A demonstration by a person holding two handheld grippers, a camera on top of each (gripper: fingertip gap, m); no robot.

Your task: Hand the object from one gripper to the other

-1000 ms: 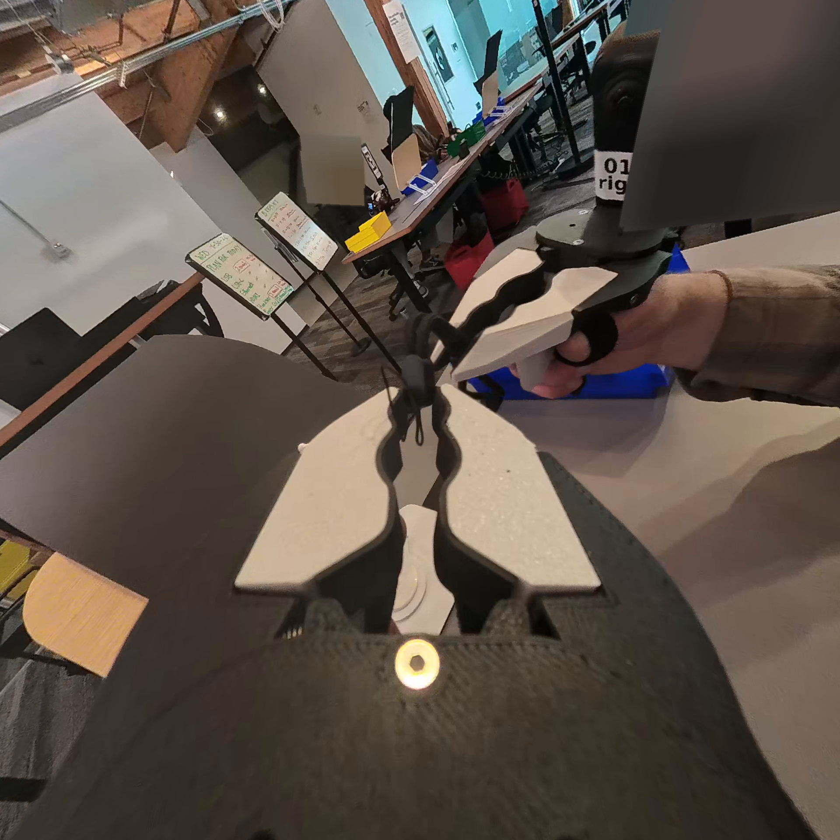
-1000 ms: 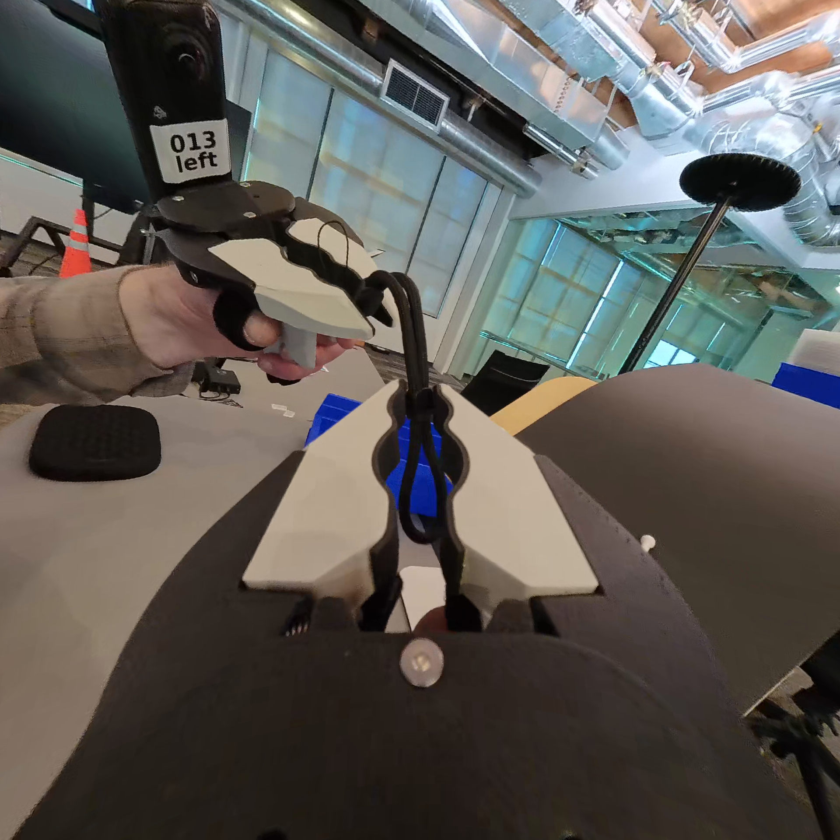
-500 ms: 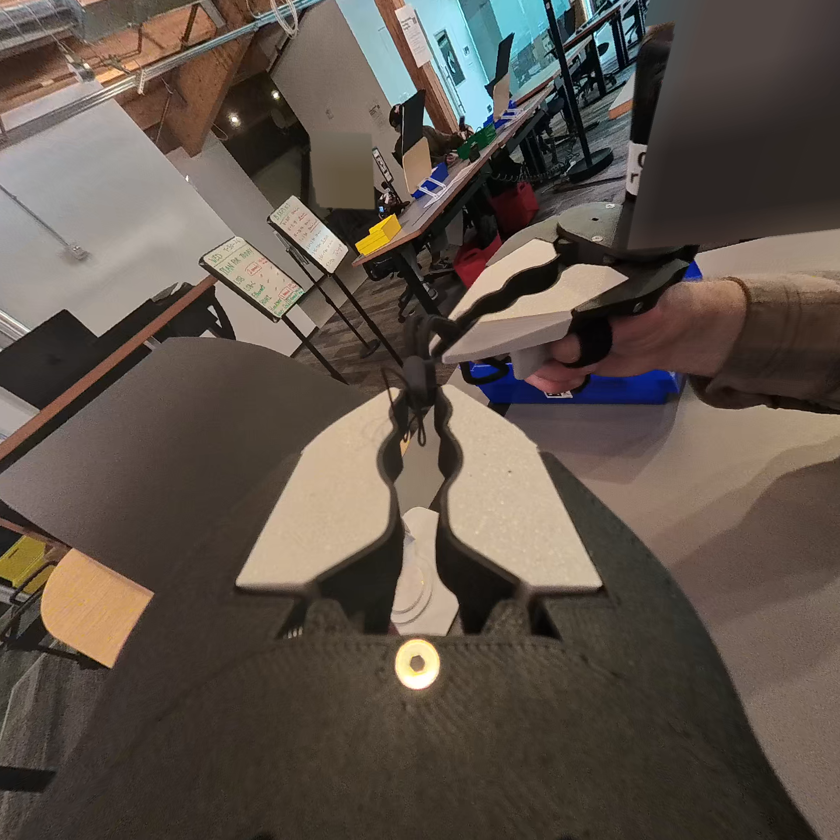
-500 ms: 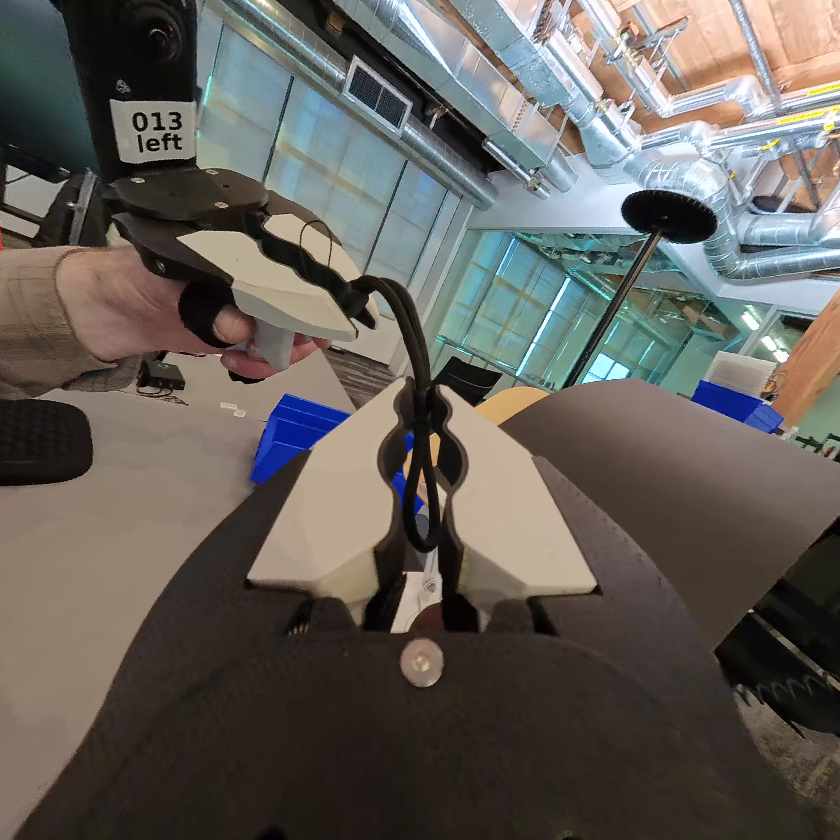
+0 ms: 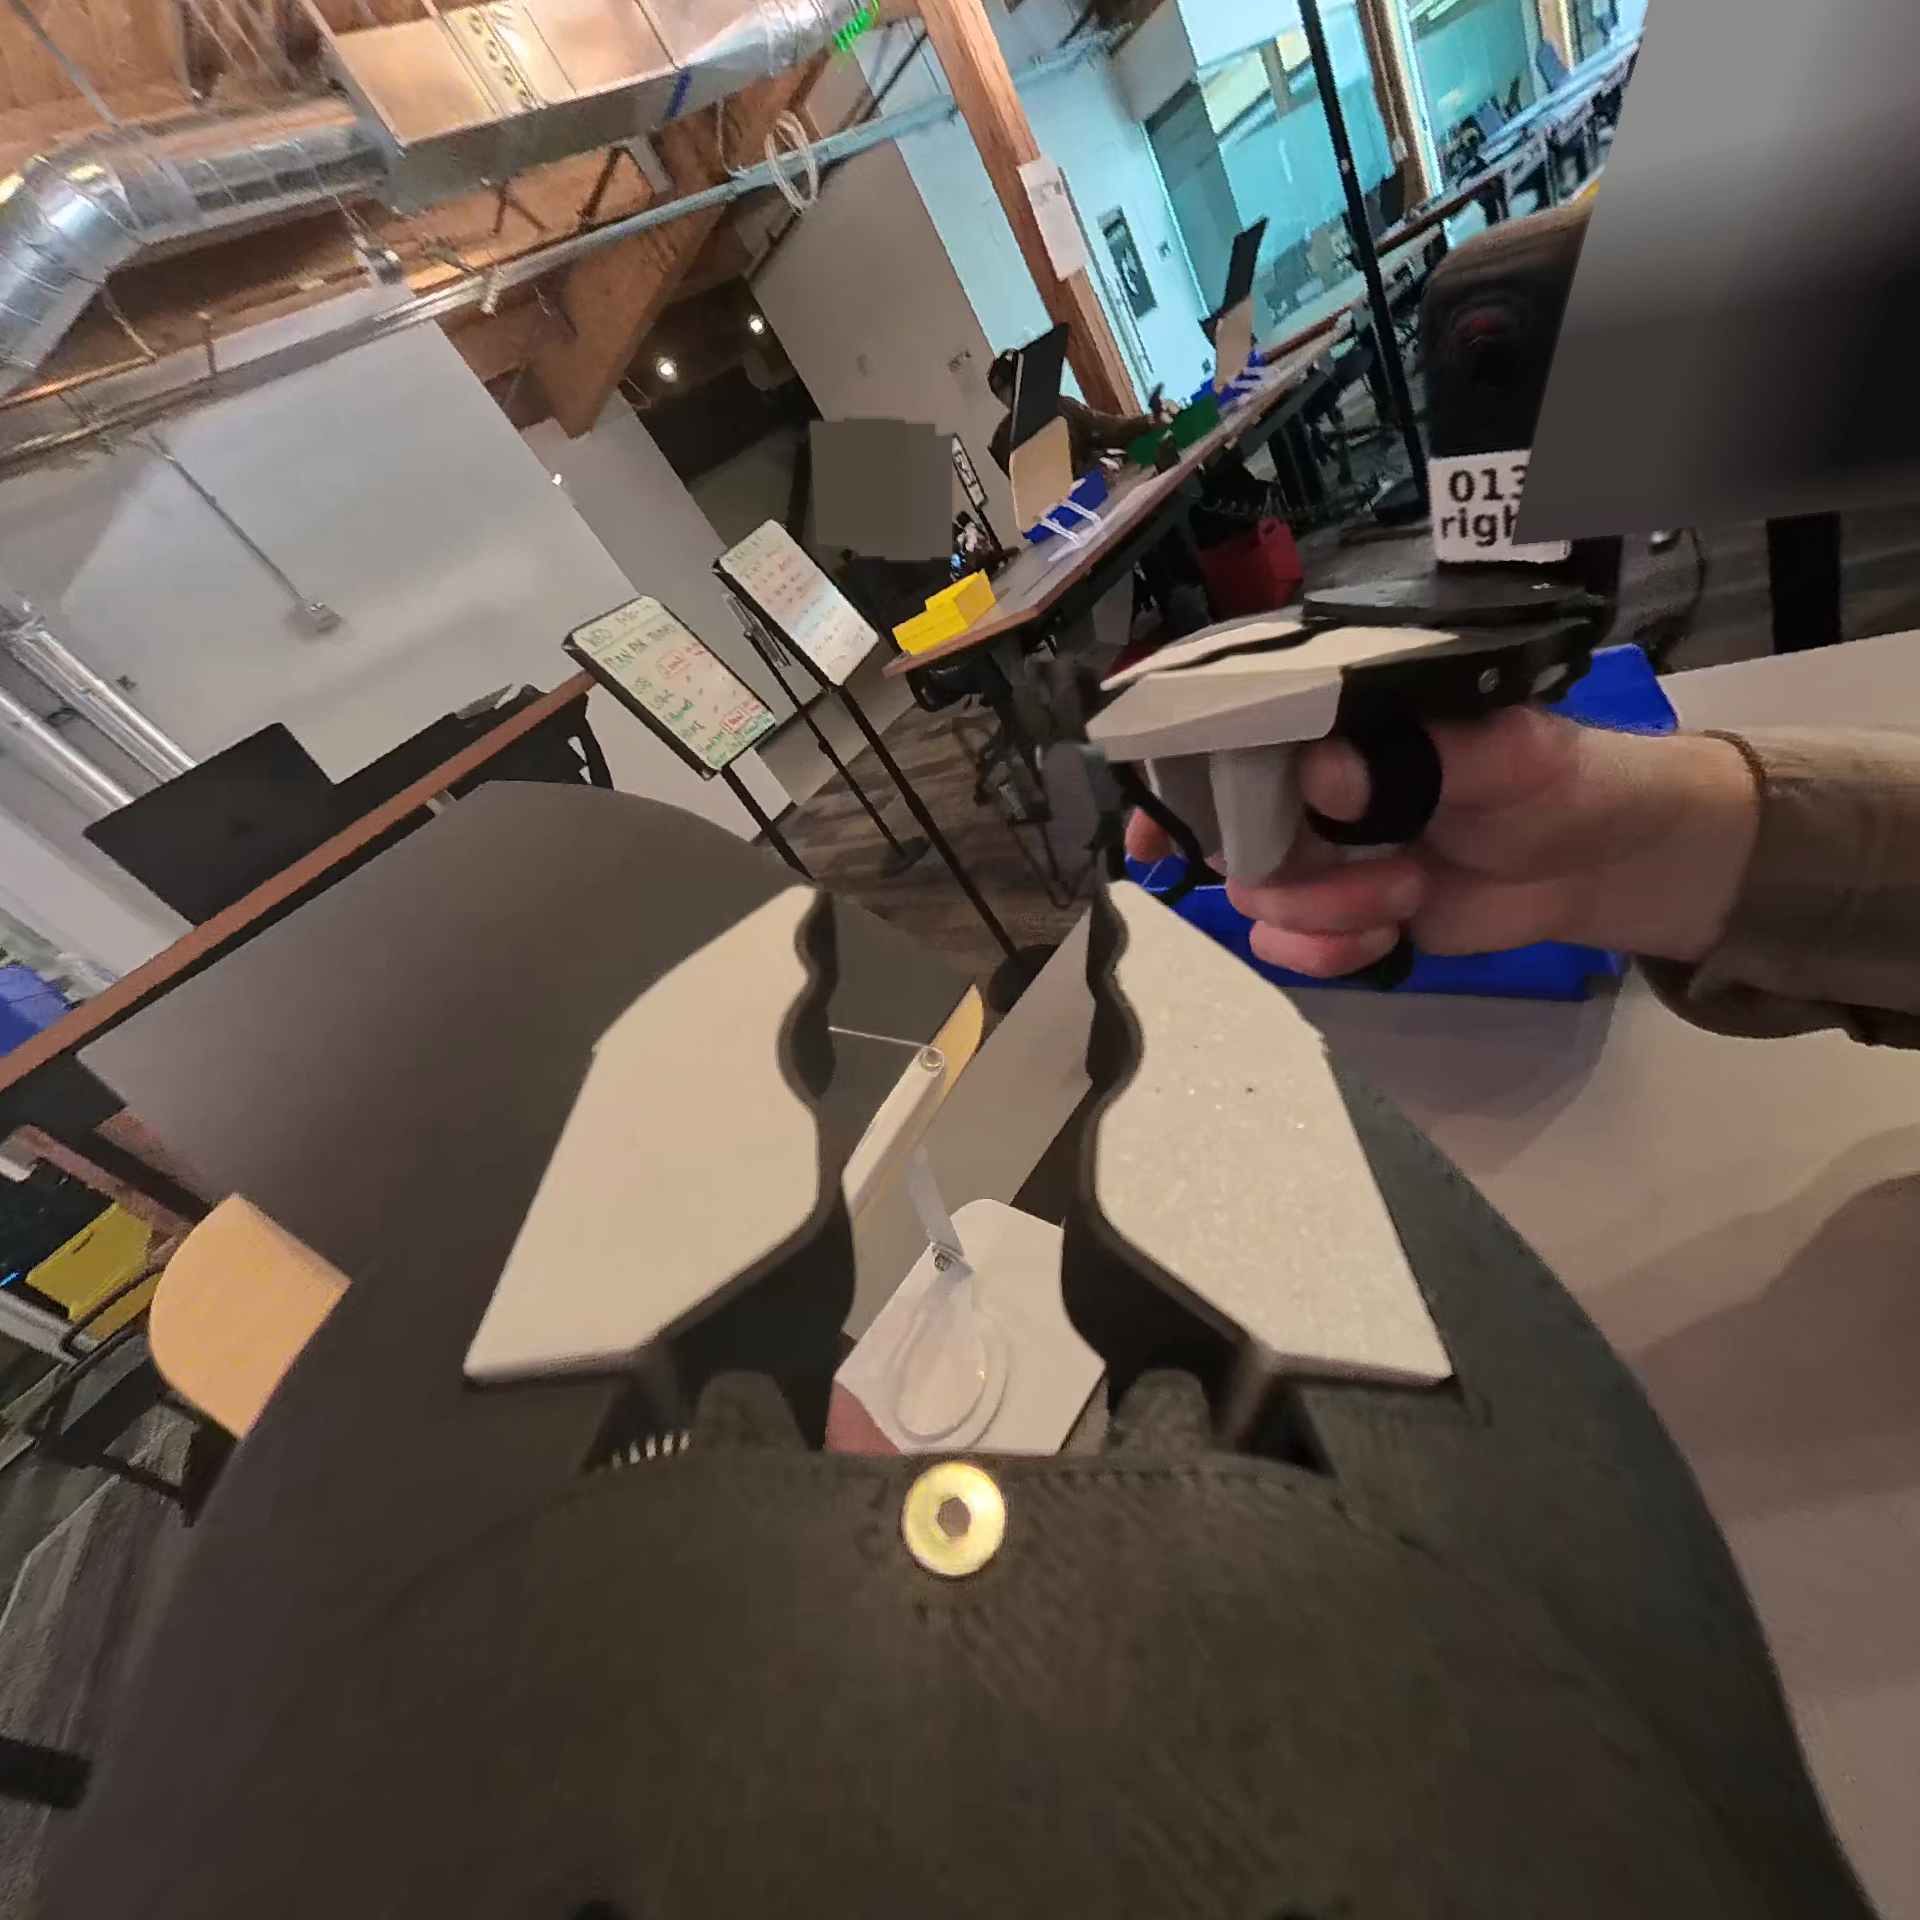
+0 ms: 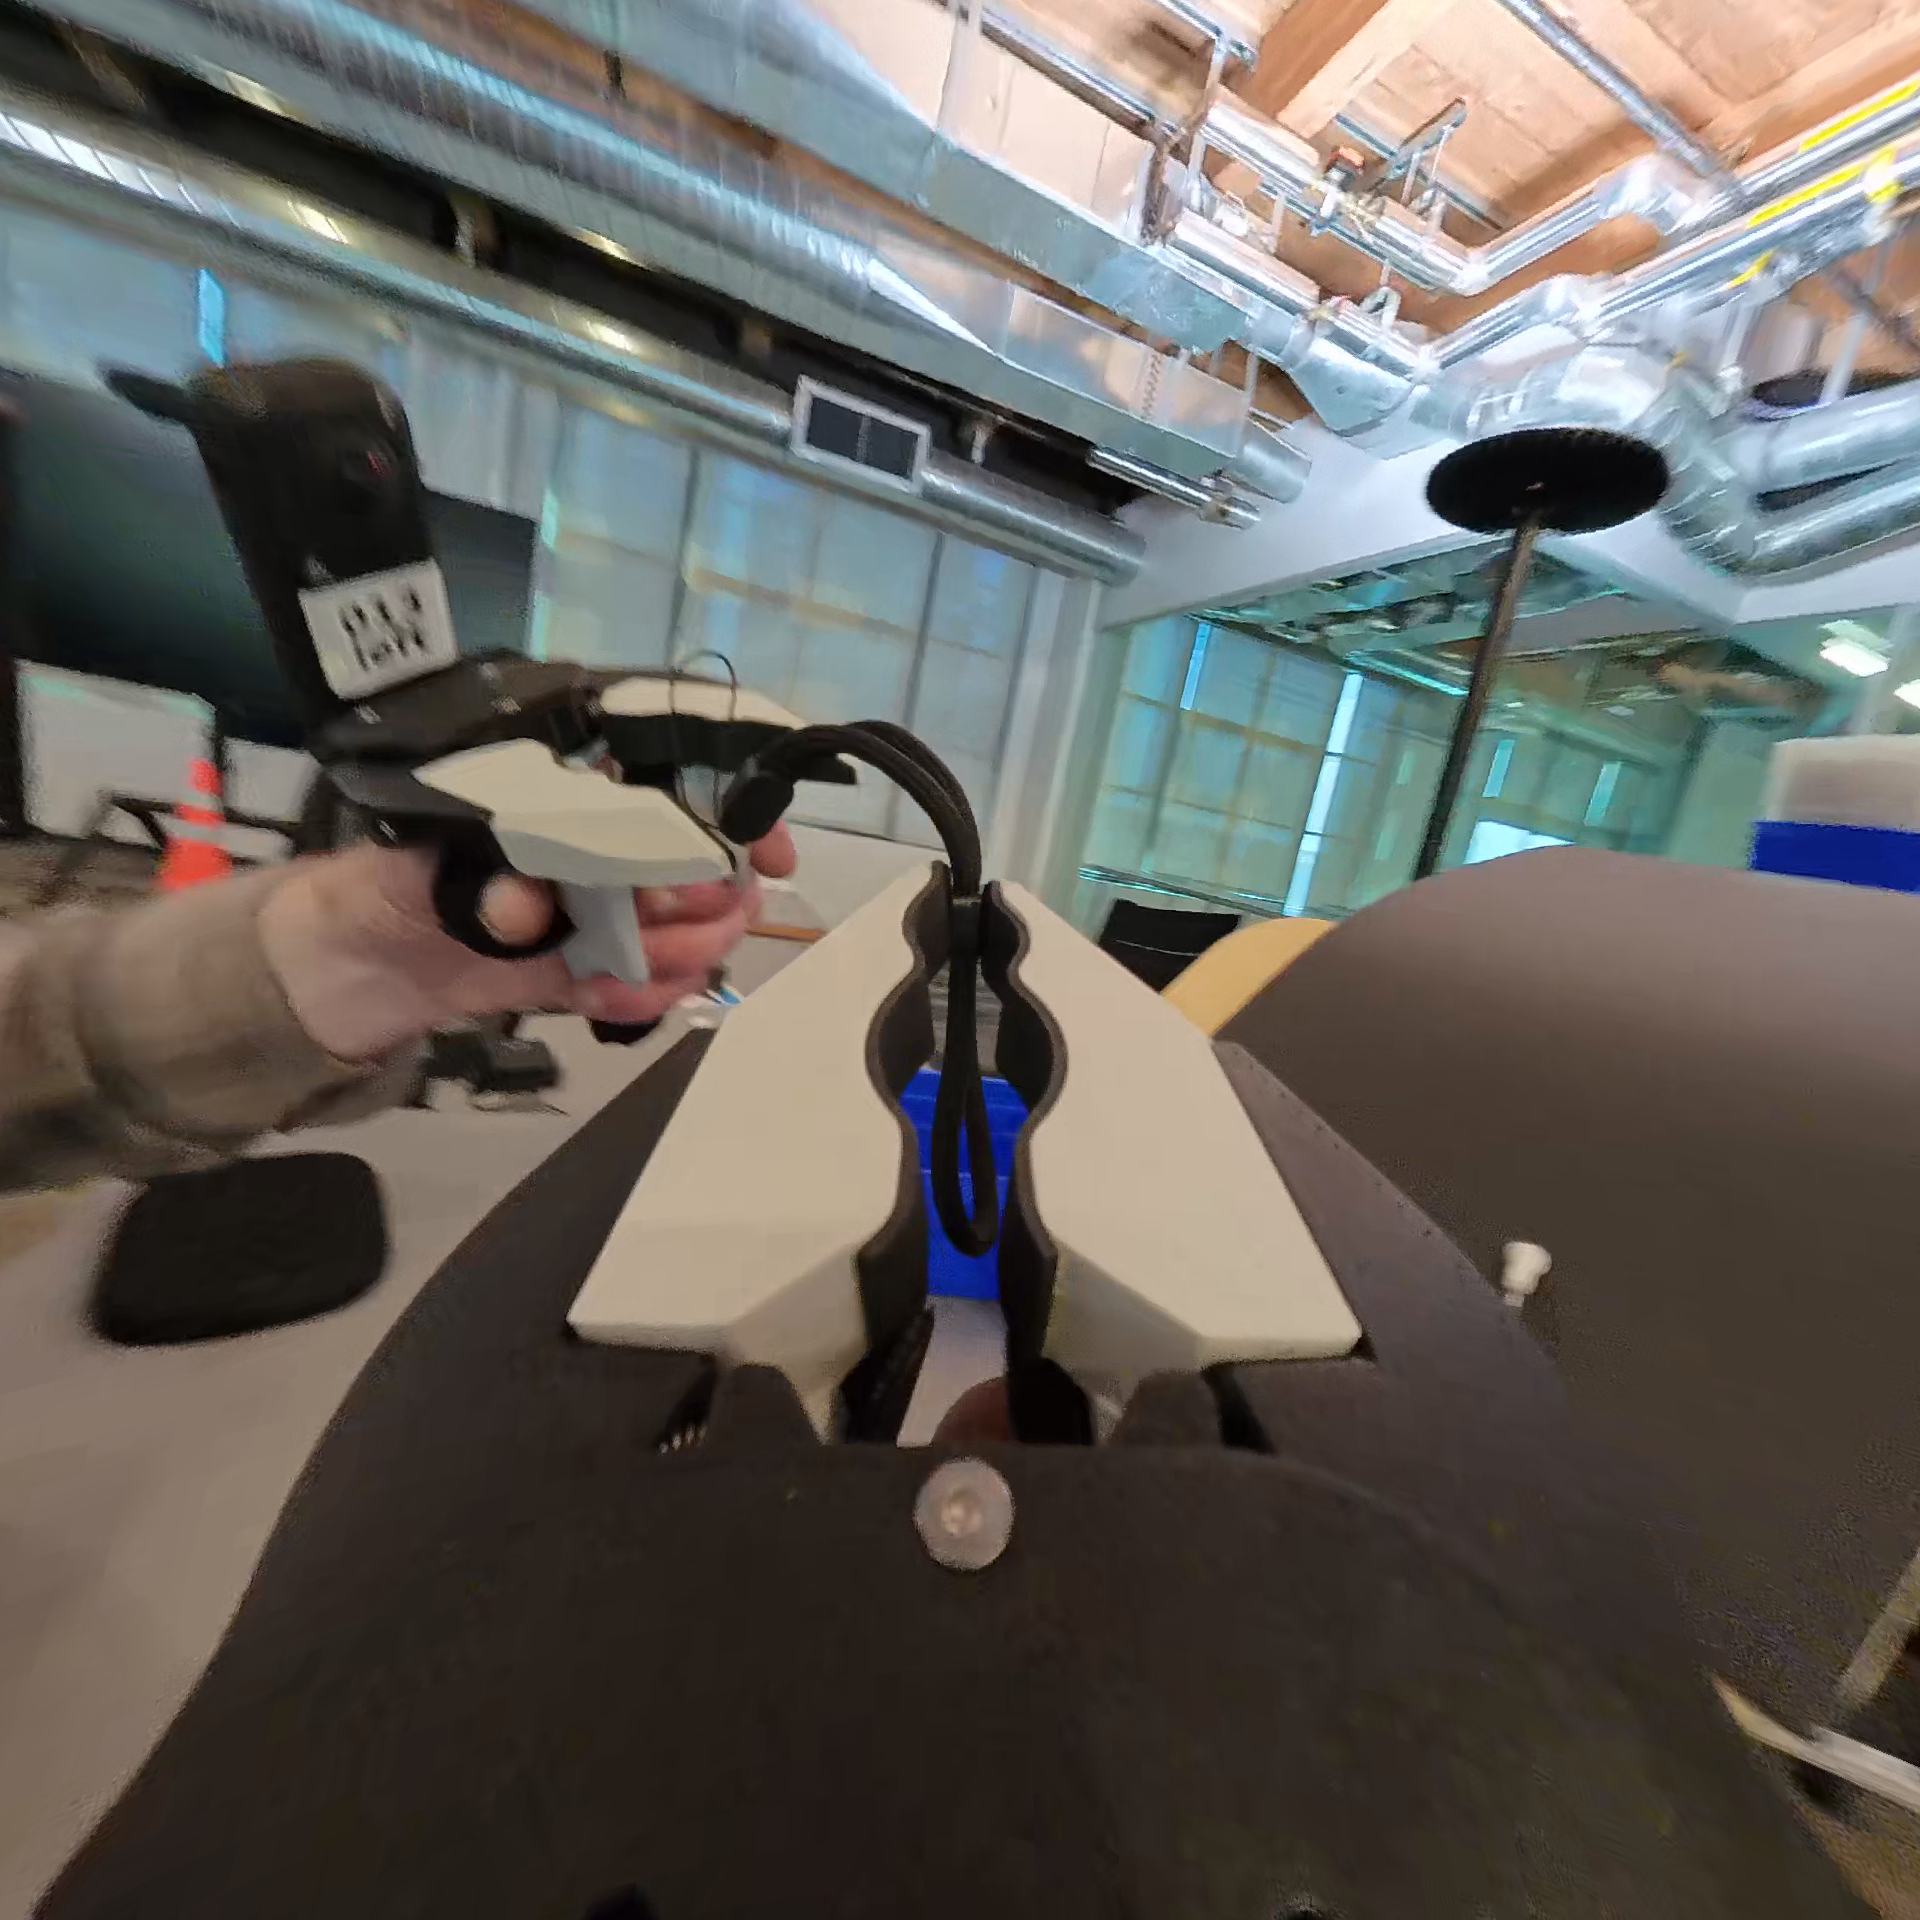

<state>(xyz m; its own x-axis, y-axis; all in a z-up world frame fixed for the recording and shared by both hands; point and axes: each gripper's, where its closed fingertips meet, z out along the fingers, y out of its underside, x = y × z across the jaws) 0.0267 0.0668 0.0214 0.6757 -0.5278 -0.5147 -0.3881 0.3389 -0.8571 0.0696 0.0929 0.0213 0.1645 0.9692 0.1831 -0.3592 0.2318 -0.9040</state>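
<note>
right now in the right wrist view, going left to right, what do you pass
orange traffic cone → black textured pad on the grey table → left gripper held in a hand, open → black looped cord pinched in the right gripper → black round disc on a tall pole

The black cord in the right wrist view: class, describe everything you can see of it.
The black cord looks like a thin, rubbery or elastic loop folded double. The right tongs are shut on it near their tips, where a small black collar binds the two strands. Below the pinch a narrow loop hangs in the gap between the fingers. Above it the strands arch over leftward to a dark end piece near the open left tongs, apparently free of them.
</note>
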